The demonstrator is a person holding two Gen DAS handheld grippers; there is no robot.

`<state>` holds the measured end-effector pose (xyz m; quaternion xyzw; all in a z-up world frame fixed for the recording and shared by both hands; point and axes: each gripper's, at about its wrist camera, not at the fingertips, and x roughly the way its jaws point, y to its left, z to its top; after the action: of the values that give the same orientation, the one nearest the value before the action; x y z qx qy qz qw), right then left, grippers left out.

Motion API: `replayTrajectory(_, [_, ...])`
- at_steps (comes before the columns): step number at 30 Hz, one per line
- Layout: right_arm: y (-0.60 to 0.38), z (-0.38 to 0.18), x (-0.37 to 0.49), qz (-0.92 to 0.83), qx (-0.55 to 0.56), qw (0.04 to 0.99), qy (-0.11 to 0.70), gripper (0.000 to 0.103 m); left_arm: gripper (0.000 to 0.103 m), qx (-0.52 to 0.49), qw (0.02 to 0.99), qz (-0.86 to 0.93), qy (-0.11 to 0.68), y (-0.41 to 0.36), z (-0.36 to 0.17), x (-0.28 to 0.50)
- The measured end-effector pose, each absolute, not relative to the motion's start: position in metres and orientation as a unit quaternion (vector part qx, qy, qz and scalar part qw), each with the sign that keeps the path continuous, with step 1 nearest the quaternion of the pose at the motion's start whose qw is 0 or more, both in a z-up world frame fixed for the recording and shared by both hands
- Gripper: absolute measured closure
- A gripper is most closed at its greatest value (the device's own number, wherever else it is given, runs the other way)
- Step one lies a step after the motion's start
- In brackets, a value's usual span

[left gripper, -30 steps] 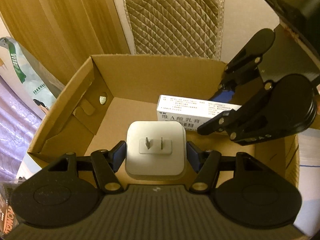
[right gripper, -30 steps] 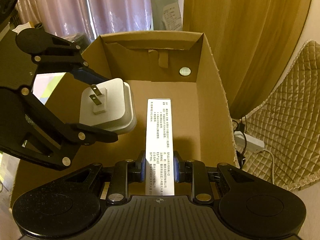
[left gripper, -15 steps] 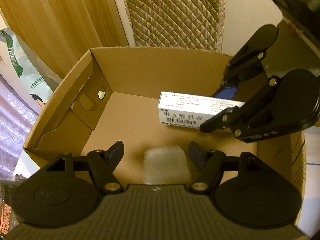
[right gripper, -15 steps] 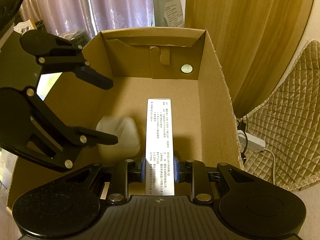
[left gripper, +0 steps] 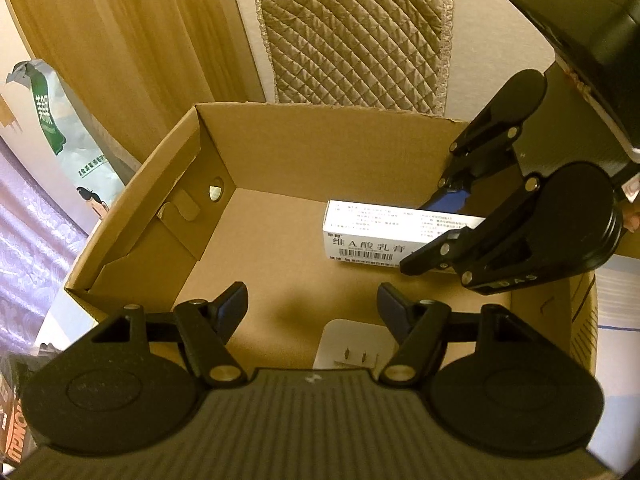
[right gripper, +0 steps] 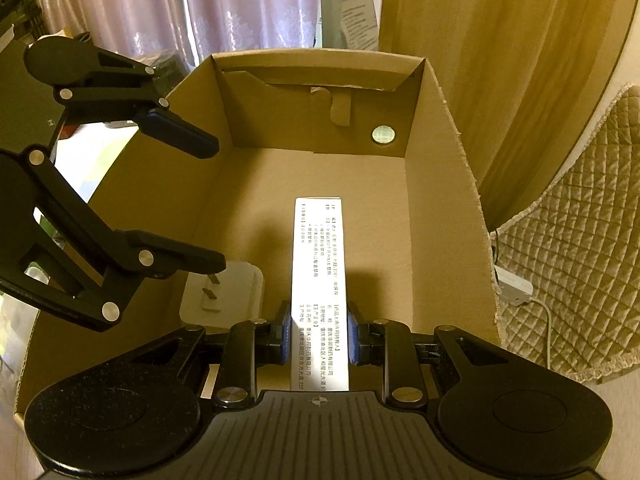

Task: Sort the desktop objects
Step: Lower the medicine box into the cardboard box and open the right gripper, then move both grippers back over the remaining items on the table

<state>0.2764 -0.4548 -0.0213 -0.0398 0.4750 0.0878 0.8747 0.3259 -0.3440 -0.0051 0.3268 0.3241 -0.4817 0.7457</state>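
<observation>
A white plug adapter (left gripper: 352, 346) with two prongs up lies on the floor of the open cardboard box (left gripper: 280, 148), also seen as the adapter (right gripper: 228, 294) in the right wrist view. My left gripper (left gripper: 312, 304) hangs open above it, with nothing between its fingers. A long white medicine carton (right gripper: 320, 280) with printed text is held over the box interior by my right gripper (right gripper: 318, 328), which is shut on its near end. From the left wrist view the carton (left gripper: 372, 240) sticks out of the right gripper (left gripper: 448, 224) at the box's right side.
The box (right gripper: 436, 168) has tall walls with a round hole in the far one. A quilted chair back (left gripper: 356, 36) stands behind the box. Curtains (right gripper: 248, 4) hang beyond it. A white power strip with a cord (right gripper: 514, 286) lies to the right of the box.
My left gripper opened and let go of the white adapter, which dropped to the box floor. The right gripper kept hold of the carton and barely moved.
</observation>
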Motion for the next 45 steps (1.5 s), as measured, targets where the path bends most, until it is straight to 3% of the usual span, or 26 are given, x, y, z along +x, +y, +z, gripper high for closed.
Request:
replayTrajectory(16, [-0.446,-0.016,0.271,0.095,-0.061,0.876,0.468,0.077,0.035,0.322,0.754,-0.476,0.317,-0.334,0.004,0.322])
replayTrajectory(27, [-0.429,0.022,0.246,0.099,-0.074,0.900,0.418,0.077,0.035,0.308,0.780,-0.459,0.294,-0.305,0.035,0.307])
replayTrajectory(37, [-0.375,0.073,0.195,0.135,-0.081,0.934,0.322,0.077,0.034,0.269,0.830,-0.406,0.271,-0.224,0.080,0.284])
replayTrajectory(43, [-0.330,0.078,0.159,0.176,-0.073,0.931,0.311,0.077,0.029,0.253,0.850,-0.360,0.288,-0.153,0.082,0.261])
replayTrajectory(44, [-0.323,0.076,0.155,0.181,-0.071,0.929,0.314,0.076,0.029,0.250,0.853,-0.353,0.292,-0.141,0.080,0.256])
replayTrajectory(45, [-0.317,0.074,0.150,0.186,-0.070,0.928,0.317,0.053,0.029,0.247,0.856,-0.346,0.296,-0.129,0.079,0.251])
